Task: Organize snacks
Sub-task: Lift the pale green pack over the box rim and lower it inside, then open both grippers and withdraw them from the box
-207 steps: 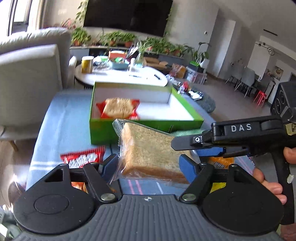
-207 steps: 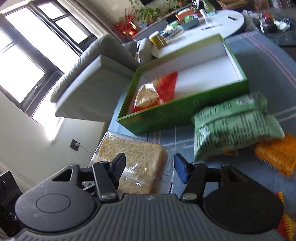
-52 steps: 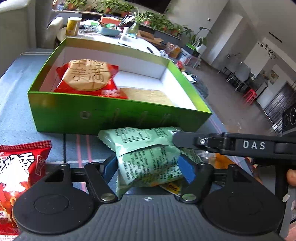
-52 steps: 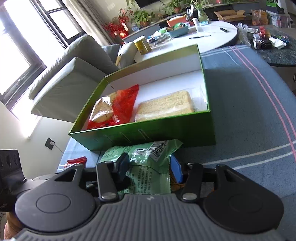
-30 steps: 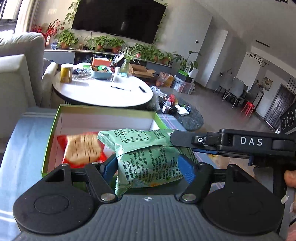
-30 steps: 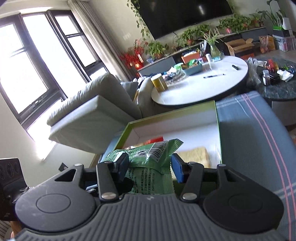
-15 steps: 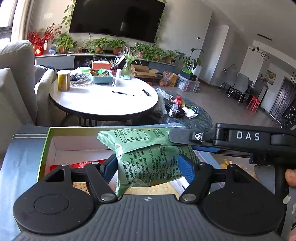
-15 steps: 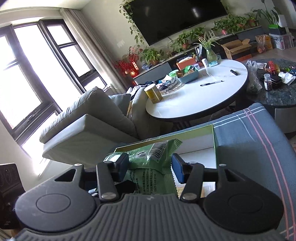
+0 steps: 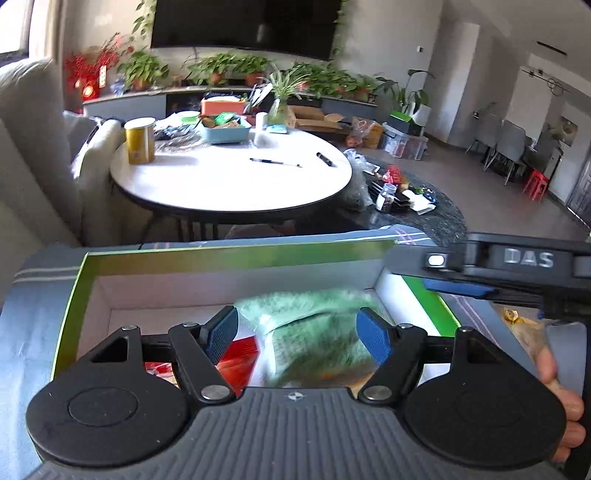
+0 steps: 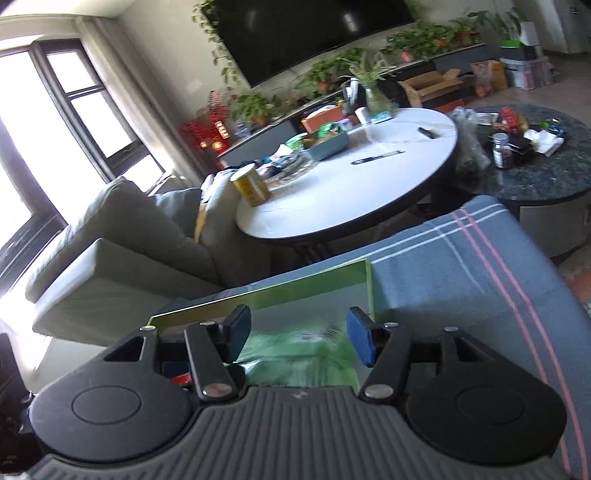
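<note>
Left wrist view: the left tongs (image 9: 297,330) were seen spread apart above the green box (image 9: 74,299), nothing clamped between the blue pads (image 9: 373,339). A green snack pack (image 9: 314,332), motion-blurred, was seen below and between the fingers, inside the box toward its right end; whether it was touching the floor of the box could not be told. A red snack pack (image 9: 236,356) was seen just left of it in the box, partly hidden by the left finger. The right tongs (image 9: 458,288) were seen side-on at the right edge, over the box's right wall, gripped by a hand (image 9: 557,387). An orange wrapper (image 9: 513,317) was glimpsed beyond that tool on the striped grey cloth (image 9: 29,325).

Right wrist view: the right tongs (image 10: 297,338) were also seen parted, with nothing held. The same green snack pack (image 10: 295,354) was seen blurred beneath the gap, inside the green box (image 10: 280,291). The box was seen resting on the striped grey cloth (image 10: 461,280) of the worktop.

Further out, a round white table (image 9: 229,177) was seen with a yellow can (image 9: 139,140), a blue tray (image 9: 225,133) and a pen (image 9: 275,161) on it. A grey sofa (image 10: 122,243) was seen to the left, a dark round table (image 10: 546,166) to the right, and potted plants (image 9: 229,70) under a wall TV (image 9: 243,26).
</note>
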The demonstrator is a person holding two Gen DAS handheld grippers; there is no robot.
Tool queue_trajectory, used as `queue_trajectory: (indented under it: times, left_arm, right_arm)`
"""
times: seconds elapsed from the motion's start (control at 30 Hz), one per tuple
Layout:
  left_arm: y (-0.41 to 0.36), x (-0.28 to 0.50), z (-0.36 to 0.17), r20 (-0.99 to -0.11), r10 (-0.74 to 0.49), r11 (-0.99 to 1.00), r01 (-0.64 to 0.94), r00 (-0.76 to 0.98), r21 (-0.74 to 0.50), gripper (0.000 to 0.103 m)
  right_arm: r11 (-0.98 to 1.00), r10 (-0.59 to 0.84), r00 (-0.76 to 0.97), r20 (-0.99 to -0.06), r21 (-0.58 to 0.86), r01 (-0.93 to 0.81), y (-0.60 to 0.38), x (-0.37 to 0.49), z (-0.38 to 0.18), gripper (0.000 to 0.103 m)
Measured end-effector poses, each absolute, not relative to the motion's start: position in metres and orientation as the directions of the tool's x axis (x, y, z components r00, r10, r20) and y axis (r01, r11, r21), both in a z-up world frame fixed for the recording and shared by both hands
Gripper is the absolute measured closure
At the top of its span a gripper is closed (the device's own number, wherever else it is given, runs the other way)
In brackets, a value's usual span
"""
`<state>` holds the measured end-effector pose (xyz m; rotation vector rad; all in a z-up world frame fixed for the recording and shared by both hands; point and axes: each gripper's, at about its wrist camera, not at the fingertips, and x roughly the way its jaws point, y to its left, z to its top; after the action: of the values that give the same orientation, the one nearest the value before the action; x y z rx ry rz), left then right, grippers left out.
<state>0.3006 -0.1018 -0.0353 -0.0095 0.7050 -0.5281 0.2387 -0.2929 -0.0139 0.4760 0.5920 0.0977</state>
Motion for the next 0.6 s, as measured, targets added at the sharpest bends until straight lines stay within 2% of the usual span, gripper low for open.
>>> queue_trajectory:
  times: [0.23, 0.33, 0.43, 0.6]
  left_arm:
    - [-0.083, 0.275, -0.019, -0.575, -0.495, 0.859, 0.466, 0.651, -0.211, 0.032]
    - [-0.081, 0.257, -0.013, -0.593, -0.464, 0.871, 0.462, 0.658, -0.168, 0.031]
    - [-0.079, 0.238, -0.009, -0.591, -0.454, 0.872, 0.469, 0.667, -0.14, 0.031]
    - [-0.066, 0.199, -0.003, -0.58, -0.487, 0.855, 0.493, 0.653, -0.163, 0.031]
  right_arm:
    - [0.893, 0.243, 0.82, -0.519, 0.45, 0.021, -0.292, 0.216, -0.003, 0.036]
    - [0.895, 0.263, 0.814, -0.518, 0.445, -0.007, -0.287, 0.204, 0.005, 0.036]
    - [0.905, 0.272, 0.817, -0.508, 0.424, -0.038, -0.281, 0.187, 0.013, 0.032]
    - [0.908, 0.297, 0.822, -0.486, 0.411, -0.085, -0.276, 0.153, 0.023, 0.028]
